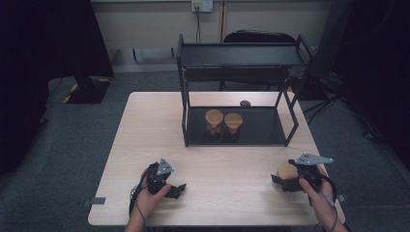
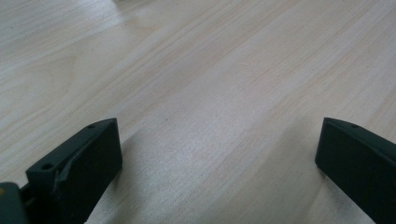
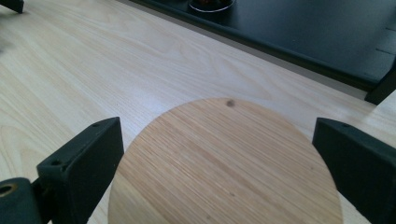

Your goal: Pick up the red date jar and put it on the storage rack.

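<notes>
High view, rack [image 1: 237,54] w/ two jars [image 1: 214,121]

A jar [image 1: 286,177] with a round, flat wooden lid [image 3: 224,165] stands upright near the right front corner of the pale wooden table [image 1: 227,164]; the lid is on, light-grained, with a small dark knot near its far edge

I'm working in what looks like a lab or office test room: grey carpet [image 1: 58,145], 1 plain wooden table [image 1: 145,125], wall sockets [image 1: 202,5], trailing cables [image 1: 324,104], dark stands [image 1: 87,87].
</notes>
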